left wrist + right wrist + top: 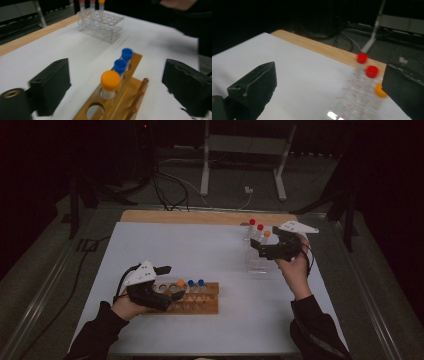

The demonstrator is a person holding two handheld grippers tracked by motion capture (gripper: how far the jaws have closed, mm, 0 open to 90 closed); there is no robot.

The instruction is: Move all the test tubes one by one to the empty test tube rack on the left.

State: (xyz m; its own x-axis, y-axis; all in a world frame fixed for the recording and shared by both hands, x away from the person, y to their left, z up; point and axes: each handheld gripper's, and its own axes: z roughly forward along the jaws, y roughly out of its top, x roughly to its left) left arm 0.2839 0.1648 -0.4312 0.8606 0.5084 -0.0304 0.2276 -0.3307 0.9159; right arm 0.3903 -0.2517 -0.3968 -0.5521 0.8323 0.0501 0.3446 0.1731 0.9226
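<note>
A wooden rack (200,304) (125,100) lies near the table's front and holds an orange-capped tube (180,284) (110,81) and two blue-capped tubes (195,283) (123,60). My left gripper (167,281) (117,87) is open, its jaws on either side of the rack's end near the orange cap. At the far right a clear plastic rack (257,262) (102,25) (359,100) carries two red-capped tubes (255,224) (367,65) and an orange-capped one (267,234) (379,90). My right gripper (265,247) (329,82) is open beside those tubes, nothing between its jaws.
The white table top (190,245) has a wooden strip (200,216) along its far edge. Beyond it are a dark floor, cables (170,190) and a white stand's legs (242,165).
</note>
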